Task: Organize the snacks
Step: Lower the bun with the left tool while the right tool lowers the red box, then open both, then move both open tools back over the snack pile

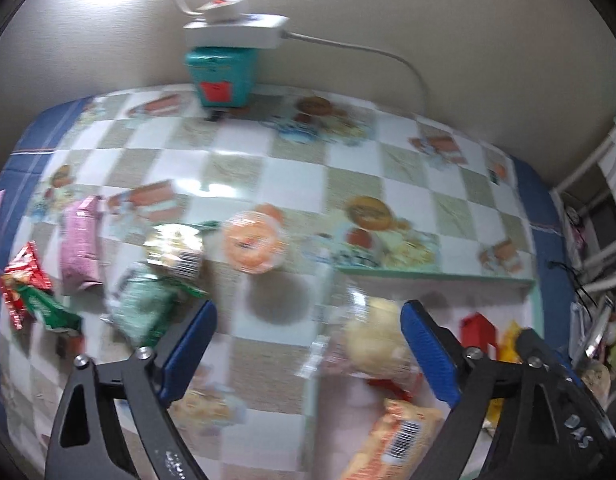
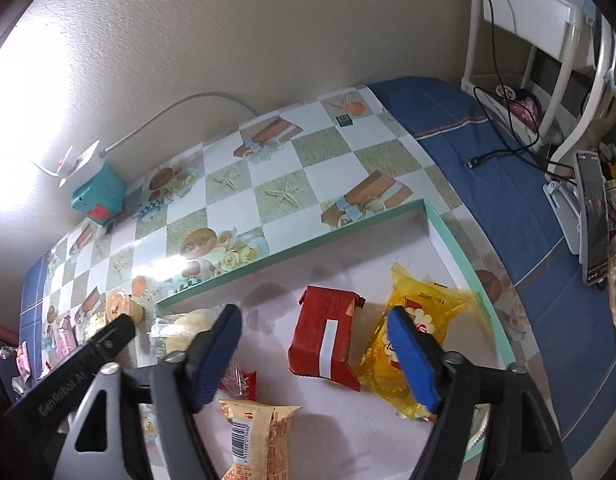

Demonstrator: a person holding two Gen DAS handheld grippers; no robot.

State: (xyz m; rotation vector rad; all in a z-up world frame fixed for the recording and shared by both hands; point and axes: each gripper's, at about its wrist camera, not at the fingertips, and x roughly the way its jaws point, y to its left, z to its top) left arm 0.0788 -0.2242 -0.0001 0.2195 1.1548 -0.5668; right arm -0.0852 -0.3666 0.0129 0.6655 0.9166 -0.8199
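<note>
Both your tongs stand wide and hold nothing: the left tongs (image 1: 308,344) hang over the worktop (image 1: 292,168) beside the clear-wrapped bun (image 1: 373,338), the right tongs (image 2: 317,350) above the tray (image 2: 455,240) holding the red packet (image 2: 327,336) and yellow packet (image 2: 423,320). Loose snacks like the jelly cup (image 1: 254,242) and green packet (image 1: 142,308) still lie outside. The two tongs hang close together, so you risk knocking them or nudging the bun off the tray edge.

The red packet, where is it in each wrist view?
Left wrist: red packet at lower right, just right of the right blue pad, partly hidden.
Right wrist: red packet at centre, flat in the tray.
Shared landmark: teal box by the wall.
</note>
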